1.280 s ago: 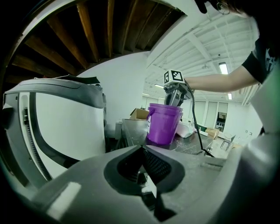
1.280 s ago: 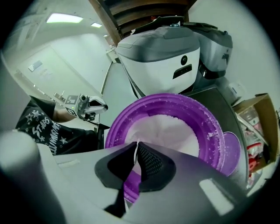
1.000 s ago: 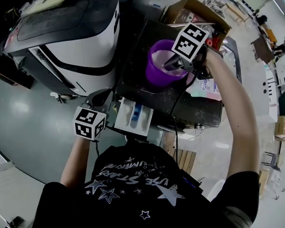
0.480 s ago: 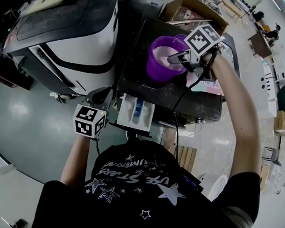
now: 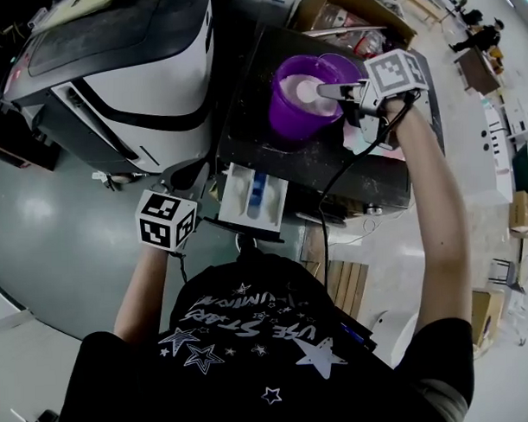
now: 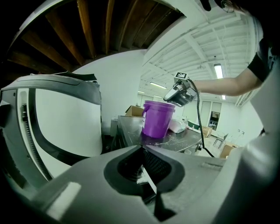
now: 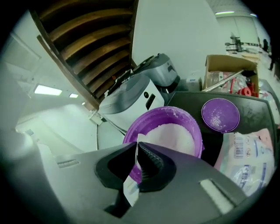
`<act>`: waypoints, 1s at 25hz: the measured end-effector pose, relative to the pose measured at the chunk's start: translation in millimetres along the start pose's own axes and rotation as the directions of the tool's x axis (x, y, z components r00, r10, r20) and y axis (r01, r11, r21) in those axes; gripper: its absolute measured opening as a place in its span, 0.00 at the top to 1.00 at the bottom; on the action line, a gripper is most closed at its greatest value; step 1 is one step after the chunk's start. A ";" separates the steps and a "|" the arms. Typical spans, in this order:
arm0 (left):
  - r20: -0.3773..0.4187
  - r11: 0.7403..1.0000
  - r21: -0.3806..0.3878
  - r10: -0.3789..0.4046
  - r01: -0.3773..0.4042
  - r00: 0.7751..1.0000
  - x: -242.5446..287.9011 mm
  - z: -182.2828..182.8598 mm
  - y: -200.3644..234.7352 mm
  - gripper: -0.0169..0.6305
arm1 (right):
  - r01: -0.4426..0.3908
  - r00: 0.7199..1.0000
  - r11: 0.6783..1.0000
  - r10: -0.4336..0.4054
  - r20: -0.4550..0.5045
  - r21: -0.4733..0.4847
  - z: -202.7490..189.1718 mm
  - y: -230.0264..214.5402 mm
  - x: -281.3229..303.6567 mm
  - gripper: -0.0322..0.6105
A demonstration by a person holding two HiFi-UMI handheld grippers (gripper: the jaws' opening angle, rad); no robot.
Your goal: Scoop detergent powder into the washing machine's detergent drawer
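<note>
A purple bucket (image 5: pixel 288 110) of white powder (image 7: pixel 173 133) stands on the dark washer top (image 5: pixel 323 169). My right gripper (image 5: pixel 322 91) reaches over the bucket's right rim, just above the powder. It (image 7: pixel 137 146) is shut on the thin white handle of a scoop (image 7: pixel 130 186); the scoop's bowl is hidden. The white detergent drawer (image 5: pixel 237 194) with a blue insert (image 5: pixel 257 196) sticks out at the washer's front. My left gripper (image 5: pixel 194 180) hangs left of the drawer, apart from it. Its jaws (image 6: pixel 141 148) meet at the tips.
A white and black appliance (image 5: pixel 129 72) stands left of the washer. The bucket's purple lid (image 7: pixel 220 114) and a detergent bag (image 7: pixel 247 162) lie beside the bucket. A cardboard box (image 7: pixel 229 70) sits behind them. A cable (image 5: pixel 332 186) hangs from my right gripper.
My right gripper has drawn back to the right, from over the bucket's middle toward its right rim. The left gripper has barely moved.
</note>
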State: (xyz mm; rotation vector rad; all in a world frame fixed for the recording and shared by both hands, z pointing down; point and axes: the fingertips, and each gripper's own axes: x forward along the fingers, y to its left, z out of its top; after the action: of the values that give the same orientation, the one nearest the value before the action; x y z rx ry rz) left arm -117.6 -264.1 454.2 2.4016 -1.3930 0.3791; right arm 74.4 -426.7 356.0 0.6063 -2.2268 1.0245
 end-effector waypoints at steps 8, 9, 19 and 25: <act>-0.009 1.000 0.005 -0.019 0.019 1.000 -4.0 -2.8 -3.6 0.97 | -0.120 0.970 0.984 0.088 0.225 0.133 -1.8 -0.8 -20.6 0.89; -0.012 1.000 0.008 -0.023 0.023 1.000 -4.4 -3.2 -4.7 0.97 | -0.124 0.966 0.982 0.086 0.242 0.146 -4.4 -1.3 -22.9 0.89; -0.039 0.996 0.036 -0.074 0.076 0.996 -12.0 -9.6 -19.0 0.97 | -0.226 0.877 0.951 0.105 0.469 0.211 -24.8 28.0 -49.6 0.89; -0.057 0.993 0.049 -0.104 0.107 0.993 -19.9 -16.5 -25.9 0.97 | -0.301 0.837 0.927 0.145 0.528 0.223 -53.6 54.4 -51.6 0.89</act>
State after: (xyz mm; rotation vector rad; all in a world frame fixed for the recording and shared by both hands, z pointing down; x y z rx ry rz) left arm -105.6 -229.7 457.5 2.4752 -1.2414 0.4546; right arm 95.2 -344.3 320.5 0.8335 -2.6683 1.4821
